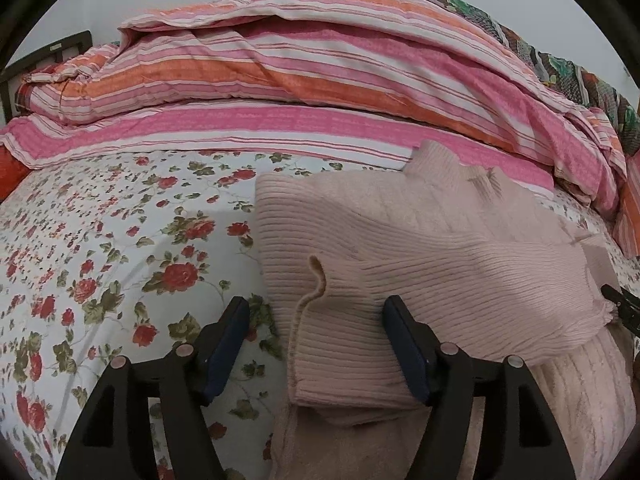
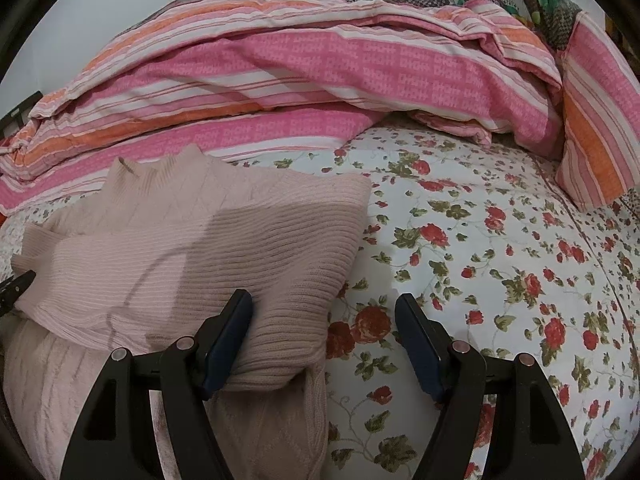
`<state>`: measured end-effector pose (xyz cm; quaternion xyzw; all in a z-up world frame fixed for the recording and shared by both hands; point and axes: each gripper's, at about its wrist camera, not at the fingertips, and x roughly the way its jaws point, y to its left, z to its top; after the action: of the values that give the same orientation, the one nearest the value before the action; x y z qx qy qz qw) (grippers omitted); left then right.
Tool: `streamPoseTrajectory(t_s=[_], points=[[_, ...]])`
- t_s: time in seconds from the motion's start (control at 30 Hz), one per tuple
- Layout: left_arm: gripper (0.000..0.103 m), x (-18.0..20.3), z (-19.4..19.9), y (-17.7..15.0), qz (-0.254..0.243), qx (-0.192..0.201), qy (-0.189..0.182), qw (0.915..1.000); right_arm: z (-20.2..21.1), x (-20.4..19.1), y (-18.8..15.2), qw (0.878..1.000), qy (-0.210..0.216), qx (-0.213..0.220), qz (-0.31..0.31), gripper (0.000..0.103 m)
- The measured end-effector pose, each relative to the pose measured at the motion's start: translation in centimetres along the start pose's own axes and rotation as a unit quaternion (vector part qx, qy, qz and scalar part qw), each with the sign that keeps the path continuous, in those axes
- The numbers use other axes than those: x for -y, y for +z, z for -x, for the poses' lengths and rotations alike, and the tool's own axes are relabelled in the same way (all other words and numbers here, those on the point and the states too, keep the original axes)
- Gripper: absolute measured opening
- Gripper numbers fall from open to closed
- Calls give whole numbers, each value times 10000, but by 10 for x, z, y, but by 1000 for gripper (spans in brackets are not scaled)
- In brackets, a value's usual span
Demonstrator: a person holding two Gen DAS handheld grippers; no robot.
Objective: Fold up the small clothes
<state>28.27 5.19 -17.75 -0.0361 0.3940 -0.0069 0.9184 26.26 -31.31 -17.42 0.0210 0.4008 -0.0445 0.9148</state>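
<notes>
A pale pink ribbed sweater (image 1: 440, 248) lies on the bed, on a sheet with red roses (image 1: 100, 240). Its collar points toward the far side of the bed, where a quilt with pink and orange stripes (image 1: 320, 80) is piled along the edge. Both sleeves are folded in over the body of the sweater, and the lower part of the body comes toward the near edge of the bed.

The left gripper (image 1: 316, 344) stands over the left side of the sweater. Its jaws are wide. The cuff of the left sleeve lies between them, with a thin curled hem standing up, but the left pad is over the bare sheet and does not press the cloth. The right pad is touching or just beside the knit; I cannot tell which.

The right gripper (image 2: 324, 344) stands over the right side of the sweater (image 2: 200, 240). Its jaws are also wide. The folded end of the right sleeve reaches in beside its left pad, while the right pad is over the rose sheet (image 2: 480, 240), apart from the cloth. Neither gripper holds the sweater.
</notes>
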Motion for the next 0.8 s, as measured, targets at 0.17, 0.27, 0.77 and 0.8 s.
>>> streamPoseTrajectory(t_s=[0.17, 0.27, 0.77, 0.8], points=[[72, 1, 1, -1, 17, 15, 45, 10000, 2, -2, -1, 10000, -59, 25, 16, 72], [73, 3, 2, -2, -11, 40, 127, 9999, 2, -3, -1, 9999, -114, 29, 56, 73], [75, -1, 3, -1, 64, 43, 76, 9999, 4, -3, -2, 9999, -118, 53, 57, 73], [75, -1, 3, -2, 61, 43, 75, 9999, 3, -3, -2, 9999, -112, 52, 49, 73]])
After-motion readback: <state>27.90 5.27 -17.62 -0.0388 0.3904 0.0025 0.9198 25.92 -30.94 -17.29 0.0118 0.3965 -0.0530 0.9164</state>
